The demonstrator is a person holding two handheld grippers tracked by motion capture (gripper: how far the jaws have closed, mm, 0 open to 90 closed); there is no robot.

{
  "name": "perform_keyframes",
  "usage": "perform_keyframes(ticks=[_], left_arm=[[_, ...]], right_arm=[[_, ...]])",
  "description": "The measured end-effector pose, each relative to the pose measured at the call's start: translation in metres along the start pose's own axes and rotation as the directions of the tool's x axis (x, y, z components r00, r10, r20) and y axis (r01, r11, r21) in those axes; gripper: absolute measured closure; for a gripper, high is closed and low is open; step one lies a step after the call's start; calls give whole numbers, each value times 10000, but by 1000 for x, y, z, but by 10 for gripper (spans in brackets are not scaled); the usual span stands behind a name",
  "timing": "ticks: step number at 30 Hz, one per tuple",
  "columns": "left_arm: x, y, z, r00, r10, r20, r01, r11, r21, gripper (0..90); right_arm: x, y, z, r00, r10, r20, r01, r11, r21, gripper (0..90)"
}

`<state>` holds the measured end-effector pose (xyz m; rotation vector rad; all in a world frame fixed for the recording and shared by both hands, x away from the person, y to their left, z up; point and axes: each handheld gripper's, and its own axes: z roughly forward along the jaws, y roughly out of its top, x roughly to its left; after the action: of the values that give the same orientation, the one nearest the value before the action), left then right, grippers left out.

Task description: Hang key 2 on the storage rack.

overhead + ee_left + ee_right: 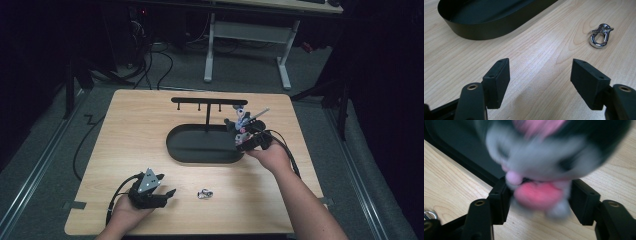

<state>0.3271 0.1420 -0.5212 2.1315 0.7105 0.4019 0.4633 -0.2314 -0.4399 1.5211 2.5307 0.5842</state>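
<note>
A small plush figure (241, 121), grey and black with pink parts, is held over the right end of the black oval tray (200, 150). My right gripper (244, 134) is shut on it. In the right gripper view the blurred plush figure (536, 170) sits between the jaws of my right gripper (540, 193). A silver carabiner clip (204, 193) lies on the wood near the front edge. My left gripper (167, 185) rests just left of it, open and empty. In the left gripper view, the clip (600, 36) lies ahead and to the right of my left gripper (540, 66).
A black T-shaped hanger stand (207, 105) with several small pegs rises from the tray's back. The tray's rim (486, 32) lies ahead of the left jaws. A silver ring (429, 215) shows at the lower left of the right gripper view. Bare wooden tabletop (130, 130) surrounds the tray.
</note>
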Motion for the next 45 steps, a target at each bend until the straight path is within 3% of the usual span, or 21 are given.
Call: perform_keyframes(ticks=[8,13,15,19,20,23,25,26,28,29,30,32,33,35,36,38,39,41,42,45], left_arm=[[0,0,0,10000,-4,-5,4,10000,-23,326],[0,1,0,10000,7,10,-7,10000,-25,326],[0,1,1,10000,8,8,-8,10000,-30,326],[0,1,1,10000,-22,31,22,10000,-25,325],[0,1,1,10000,-37,42,37,10000,-18,325],[0,1,0,10000,-62,40,62,10000,-38,325],[0,1,0,10000,-82,10,83,9999,-63,324],[0,1,0,9999,-103,13,103,9999,-48,324],[1,1,0,9999,-143,-4,143,9998,-108,323],[1,1,-1,9999,-151,-7,151,9998,-112,323],[1,1,-1,9999,-151,-7,151,9998,-112,324],[1,1,0,9998,-187,3,187,9997,-163,324],[1,2,0,9998,-207,18,208,9996,-181,324],[0,2,0,9997,-248,67,249,9994,-260,327],[0,3,0,9997,-241,78,243,9992,-313,328],[-1,3,-1,9997,-209,84,212,9990,-395,329],[-2,4,-1,9998,-183,53,185,9988,-444,329],[-2,4,-1,9998,-195,40,196,9989,-435,328],[-2,4,-2,9998,-180,1,180,9990,-404,328],[-3,2,-6,9998,-152,-158,145,9989,-442,331]], right_arm=[[0,-4,-12,9998,58,-169,-64,9993,-373,391],[6,-16,-16,9999,-114,-113,106,9974,-717,466],[13,-27,-17,9985,-549,44,551,9955,-775,524],[20,-40,-16,9962,-840,222,858,9913,-995,556],[23,-51,-15,9971,-751,131,761,9886,-1298,568],[24,-62,-12,9978,-659,8,653,9865,-1505,566],[26,-86,-6,9989,-391,-252,330,9773,-2091,566],[26,-86,-6,9989,-391,-252,330,9773,-2091,566],[29,-101,0,9986,-413,-329,323,9708,-2378,558],[33,-115,5,9984,-424,-367,308,9614,-2734,558],[33,-115,5,9984,-424,-367,308,9614,-2734,558],[40,-136,12,9973,-499,-542,294,9438,-3291,548],[40,-136,12,9973,-499,-542,294,9438,-3291,548],[43,-149,17,9944,-525,-918,147,9282,-3717,541],[45,-151,17,9914,-673,-1124,215,9300,-3669,544],[50,-153,16,9900,-936,-1059,474,9258,-3751,565],[54,-151,16,9825,-960,-1597,270,9213,-3879,602],[64,-147,17,9783,-1281,-1627,506,9099,-4117,684],[64,-147,17,9783,-1281,-1627,506,9099,-4117,684],[84,-139,22,9651,-1949,-1751,1042,8987,-4261,875]])
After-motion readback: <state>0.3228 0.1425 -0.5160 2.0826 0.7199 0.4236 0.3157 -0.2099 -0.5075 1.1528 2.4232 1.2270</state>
